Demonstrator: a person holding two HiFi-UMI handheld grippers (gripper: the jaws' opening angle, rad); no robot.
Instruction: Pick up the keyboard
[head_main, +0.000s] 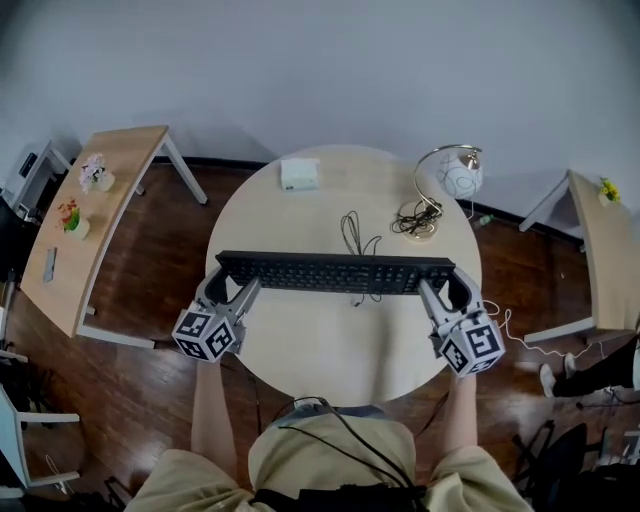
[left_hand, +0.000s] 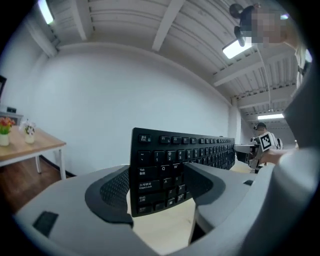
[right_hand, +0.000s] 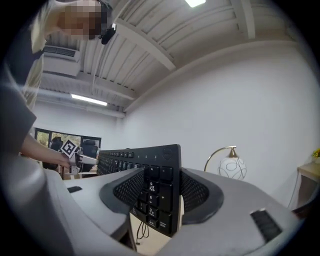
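Observation:
A long black keyboard hangs level above the round table, held at both ends. My left gripper is shut on its left end; in the left gripper view the pads clamp the key rows of the keyboard, which stands on edge between them. My right gripper is shut on the right end, and in the right gripper view the number-pad end of the keyboard sits pinched between the pads. Its black cable trails down onto the tabletop.
A white box and a globe lamp with a coiled cord stand at the back of the table. Wooden side tables flank it at left and right. The floor is dark wood.

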